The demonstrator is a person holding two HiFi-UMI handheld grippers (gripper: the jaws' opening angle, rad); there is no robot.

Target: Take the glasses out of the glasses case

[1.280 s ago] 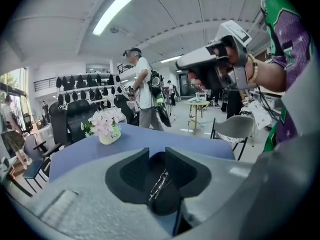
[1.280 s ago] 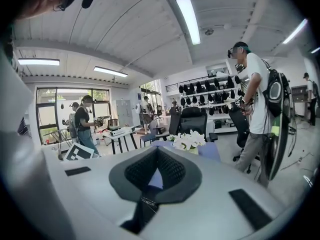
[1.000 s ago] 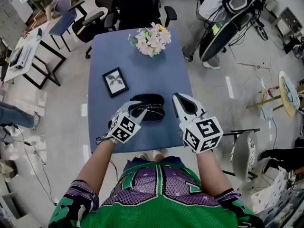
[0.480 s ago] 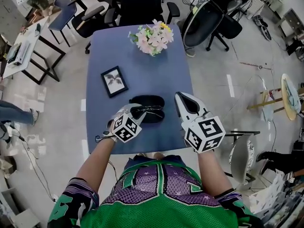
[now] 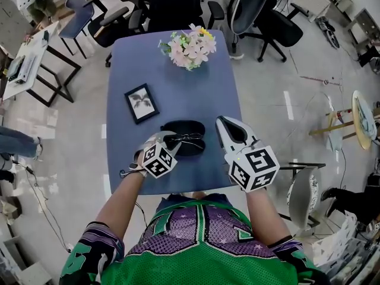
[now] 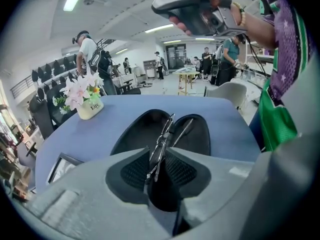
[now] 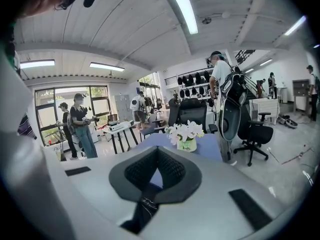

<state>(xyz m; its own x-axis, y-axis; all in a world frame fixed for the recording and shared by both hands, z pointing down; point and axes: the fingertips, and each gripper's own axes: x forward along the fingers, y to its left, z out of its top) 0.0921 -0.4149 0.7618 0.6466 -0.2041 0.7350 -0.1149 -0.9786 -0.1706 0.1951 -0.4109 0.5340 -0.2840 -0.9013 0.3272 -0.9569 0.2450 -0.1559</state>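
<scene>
Little has shifted at the table since a second ago. The left gripper stays clamped at the near left end of the case, and the right gripper stays parked just right of it. The larger change is behind. A person carrying a big black rig has crossed from the right side of the floor to the far end of the table, next to the black office chair.

The thin, silver wire-framed glasses are pinched between the ribbed dark pads of the left gripper. They are seen nearly edge-on, with one temple arm slanting off over the right half of the case. They sit over the black, oval, hard-shell glasses case, which lies open in two halves on the table. Whether the far end of the glasses touches the lining of the case cannot be made out. The right gripper has its jaws pressed together with nothing between them (only blue tabletop shows through the gap below the tips).

The blue rectangular table also carries a small black picture frame lying left of centre and a pale pot of pink and white flowers at its far end. Around it are a glossy grey floor, more desks and chairs, and several people standing further back in the brightly lit room.
</scene>
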